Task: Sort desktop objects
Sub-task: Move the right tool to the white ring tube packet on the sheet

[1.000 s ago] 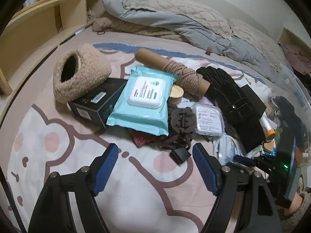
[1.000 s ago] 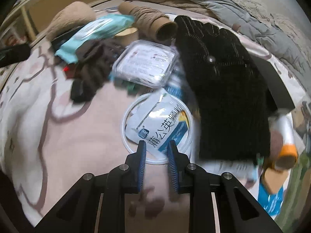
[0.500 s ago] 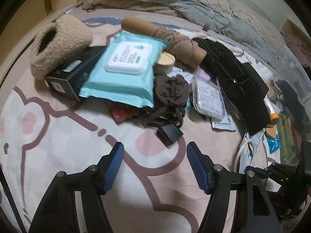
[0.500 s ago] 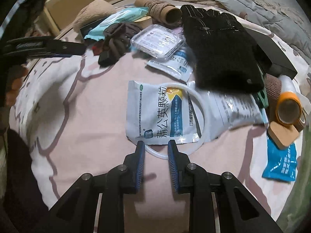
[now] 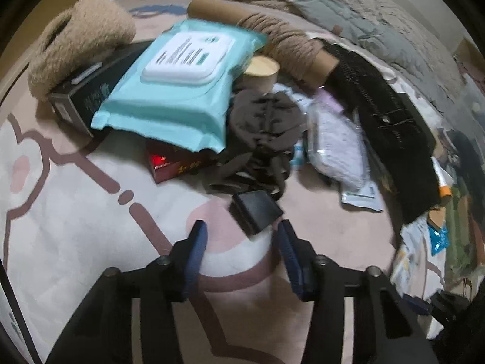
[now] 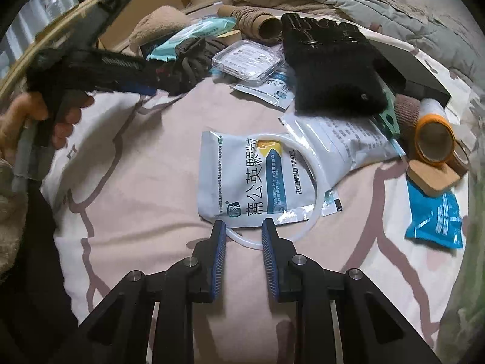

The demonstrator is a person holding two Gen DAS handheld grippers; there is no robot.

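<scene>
A pile of objects lies on a pink patterned bedsheet (image 5: pixel 75 227). In the left wrist view my left gripper (image 5: pixel 241 233) is open, its fingertips either side of a small black box (image 5: pixel 256 210) at the foot of a dark brown fabric bundle (image 5: pixel 263 130). Behind lie a teal wet-wipes pack (image 5: pixel 178 91), a red box (image 5: pixel 172 165) and a black box (image 5: pixel 91 88). In the right wrist view my right gripper (image 6: pixel 243 230) is slightly open and empty, its tips over the near edge of a white ring (image 6: pixel 306 182) lying around a white-and-blue medicine sachet (image 6: pixel 251 176).
A fluffy beige slipper (image 5: pixel 78 36), twine on a cardboard tube (image 5: pixel 288 42), a clear plastic case (image 6: pixel 247 60), black gloves (image 6: pixel 330 66), tape rolls (image 6: pixel 433 139), a wooden block (image 6: pixel 432 176) and a blue sachet (image 6: pixel 436 215) lie around. A quilt (image 5: pixel 333 9) is bunched behind. The left gripper (image 6: pixel 91 69) shows at far left.
My left gripper has moved forward and narrowed, its fingers now flanking the small black box. My right gripper has drawn back, and its fingers have opened slightly.
</scene>
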